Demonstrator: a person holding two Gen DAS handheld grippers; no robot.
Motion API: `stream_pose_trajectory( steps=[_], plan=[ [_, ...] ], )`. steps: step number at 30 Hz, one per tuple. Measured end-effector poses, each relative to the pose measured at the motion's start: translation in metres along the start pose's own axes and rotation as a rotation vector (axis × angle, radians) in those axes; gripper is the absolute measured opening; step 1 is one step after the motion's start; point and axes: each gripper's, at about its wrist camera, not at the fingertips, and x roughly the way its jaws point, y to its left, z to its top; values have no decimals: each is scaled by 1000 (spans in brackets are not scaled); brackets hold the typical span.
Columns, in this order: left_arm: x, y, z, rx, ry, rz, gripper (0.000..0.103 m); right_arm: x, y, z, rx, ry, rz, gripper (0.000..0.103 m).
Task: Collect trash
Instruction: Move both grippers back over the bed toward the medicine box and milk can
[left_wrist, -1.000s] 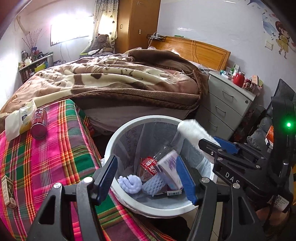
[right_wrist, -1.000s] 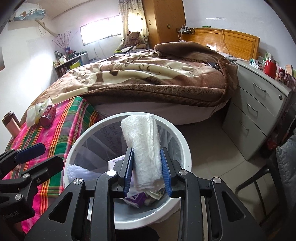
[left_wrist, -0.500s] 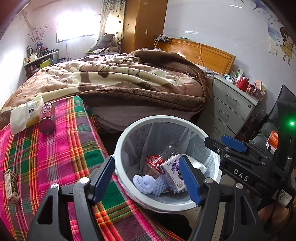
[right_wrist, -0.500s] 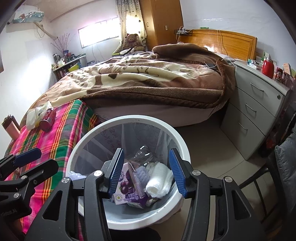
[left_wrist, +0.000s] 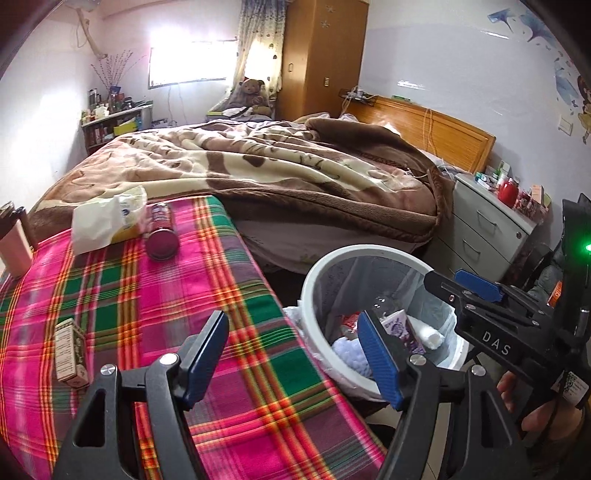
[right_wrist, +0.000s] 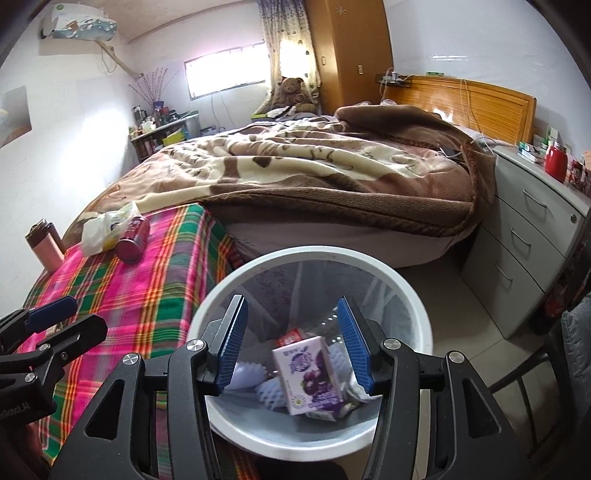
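The right claw (right_wrist: 290, 341) is hanging released over the white trash bin (right_wrist: 419, 317), nothing between its blue pads; its jaws have just been opening, and the white rolled cloth (left_wrist: 428, 332) it let go is lying inside the bin beside a purple juice carton (right_wrist: 310, 374), pale foam netting (right_wrist: 271, 391) and a red-labelled bottle (right_wrist: 291, 336). The left claw (left_wrist: 295, 360) is also spread wide and empty, its jaws having just been opening a little, and it is pointing over the edge of the plaid-covered counter (left_wrist: 155, 295), just beside the bin.

By my reading, one drop-off is finished and the next pick-up is beginning. Trash is waiting on the counter: a red can (left_wrist: 160, 230) lying on its side, touching a crumpled white wrapper (left_wrist: 107, 221) at the far end, and a small cardboard box (left_wrist: 70, 350) nearer the left claw. A pink flask (left_wrist: 13, 243) is standing at the far left corner; whether it counts as trash I cannot tell.

The next move probably calls for the left claw reaching to the small box, closing across its narrow sides, then carrying it over the bin's rim.
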Motion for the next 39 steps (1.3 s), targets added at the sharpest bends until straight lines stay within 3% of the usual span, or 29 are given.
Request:
stream_pose_trajectory(
  steps=[11, 16, 22, 35, 39],
  plan=[
    [-17, 54, -11, -64, -27, 107, 76, 9, 45, 2, -55, -6, 86, 57],
    [-22, 85, -18, -118, -25, 155, 77, 16, 66, 6, -75, -9, 117, 64],
    [-26, 126, -29, -191, -21, 230, 77, 30, 90, 13, -108, -2, 146, 66],
    [-10, 196, -50, -305, 56, 341, 80, 74, 142, 34, -175, 26, 213, 68],
    [5, 210, -55, -340, 103, 315, 81, 90, 152, 43, -175, 37, 225, 68]
  ],
)
